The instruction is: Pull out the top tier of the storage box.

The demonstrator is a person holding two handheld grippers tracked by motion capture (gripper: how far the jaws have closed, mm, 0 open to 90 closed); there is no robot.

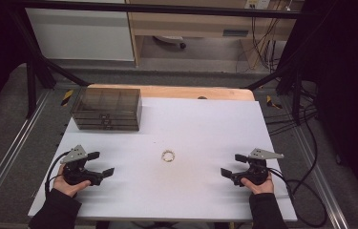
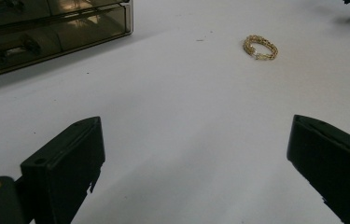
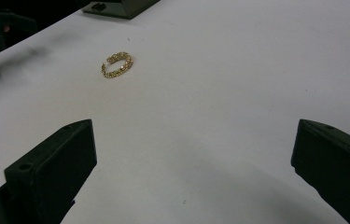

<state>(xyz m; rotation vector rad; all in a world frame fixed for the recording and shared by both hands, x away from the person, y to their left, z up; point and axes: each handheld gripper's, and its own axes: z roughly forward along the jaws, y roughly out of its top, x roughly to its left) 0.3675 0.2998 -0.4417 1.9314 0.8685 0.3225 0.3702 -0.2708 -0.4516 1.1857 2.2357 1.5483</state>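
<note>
Two dark-sleeved forearms come in at the near edge of the white bench, each hand gripping a black tool. Taking the gold bracelet as the landmark: it lies flat as a small closed loop of chain links on the bare white surface, close to the middle of the bench, touching nothing.

To the left of the bracelet and a little nearer the person sits the left tool, its jaws spread wide apart with nothing between them, pointing roughly toward the bracelet. A grey three-cornered plate rides on top of it and a black cable trails off behind the left hand. In the left gripper view the bracelet lies well ahead of the open jaws, off to the right.

To the right of the bracelet, about as far away, is the right tool, held by the right hand. Its jaws also stand wide apart and empty, aimed back toward the bracelet. In the right gripper view the bracelet lies well ahead and to the left.

Beyond the bracelet and to its left, near the far edge, stands a smoky translucent drawer box with its drawers closed, well apart from the bracelet.
</note>
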